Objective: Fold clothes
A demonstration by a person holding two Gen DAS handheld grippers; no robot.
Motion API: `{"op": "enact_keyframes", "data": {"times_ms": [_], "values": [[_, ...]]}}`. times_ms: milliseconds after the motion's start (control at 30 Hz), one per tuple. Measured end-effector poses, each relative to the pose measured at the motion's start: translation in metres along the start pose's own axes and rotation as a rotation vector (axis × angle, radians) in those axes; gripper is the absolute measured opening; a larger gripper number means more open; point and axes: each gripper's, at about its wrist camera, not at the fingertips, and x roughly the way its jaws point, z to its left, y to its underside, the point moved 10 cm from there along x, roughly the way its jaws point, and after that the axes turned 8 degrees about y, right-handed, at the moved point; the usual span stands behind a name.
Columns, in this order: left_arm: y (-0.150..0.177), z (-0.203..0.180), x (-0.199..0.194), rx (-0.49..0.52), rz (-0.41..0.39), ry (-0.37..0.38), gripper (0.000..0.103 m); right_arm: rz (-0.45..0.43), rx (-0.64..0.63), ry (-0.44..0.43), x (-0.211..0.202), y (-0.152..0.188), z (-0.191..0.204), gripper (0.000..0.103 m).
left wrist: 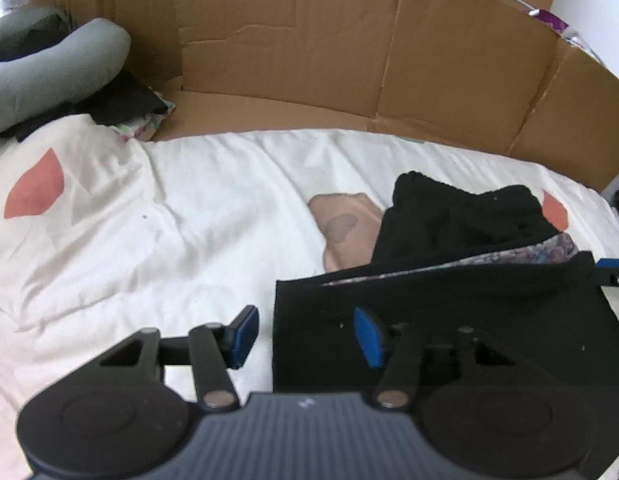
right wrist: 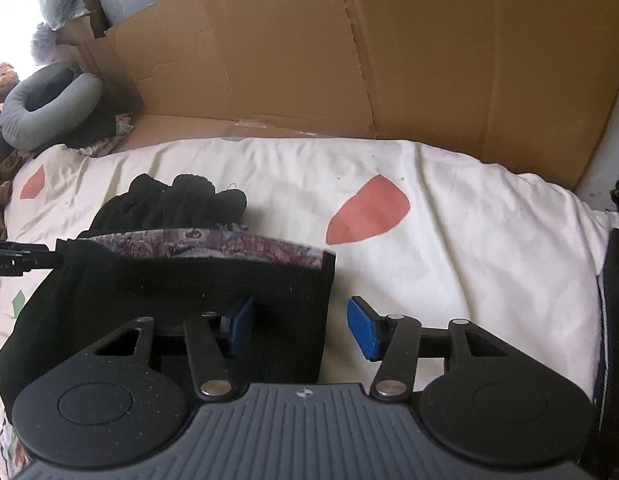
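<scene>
Straddling black garment (left wrist: 449, 312) edges | L gripper (left wrist: 305, 334) fingers apart | R gripper (right wrist: 301, 328) fingers apart | on duvet (right wrist: 469, 220)

White duvet (left wrist: 213, 216) w/ coral leaf prints (right wrist: 367, 210) covers the bed. Flattened cardboard (left wrist: 349, 60) stands along its far edge. Grey ring cushion (right wrist: 49, 106) sits far left on dark fabric. A brown plush (right wrist: 3, 80) beside it, partly cut off.
</scene>
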Motion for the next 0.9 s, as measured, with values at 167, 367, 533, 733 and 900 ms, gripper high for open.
{"op": "enact_keyframes", "data": {"times_ms": [167,367,533,733,900], "values": [[-0.002,0.001,-0.003,0.000,-0.031,0.012,0.016,-0.009,0.053,-0.026,0.003,-0.005,-0.004,0.005],[-0.005,0.003,-0.009,-0.001,-0.059,0.007,0.004,-0.078,0.062,-0.021,-0.013,-0.021,-0.011,0.000],[-0.004,0.003,-0.005,0.004,-0.052,0.002,0.004,0.003,0.119,-0.036,-0.002,-0.017,-0.015,0.007],[-0.002,0.003,-0.002,0.003,-0.050,-0.010,0.004,0.041,0.149,-0.085,0.016,-0.003,-0.013,0.042],[-0.003,0.004,-0.007,0.002,-0.066,-0.021,0.003,0.023,0.097,-0.101,0.009,-0.004,-0.004,0.002]]}}
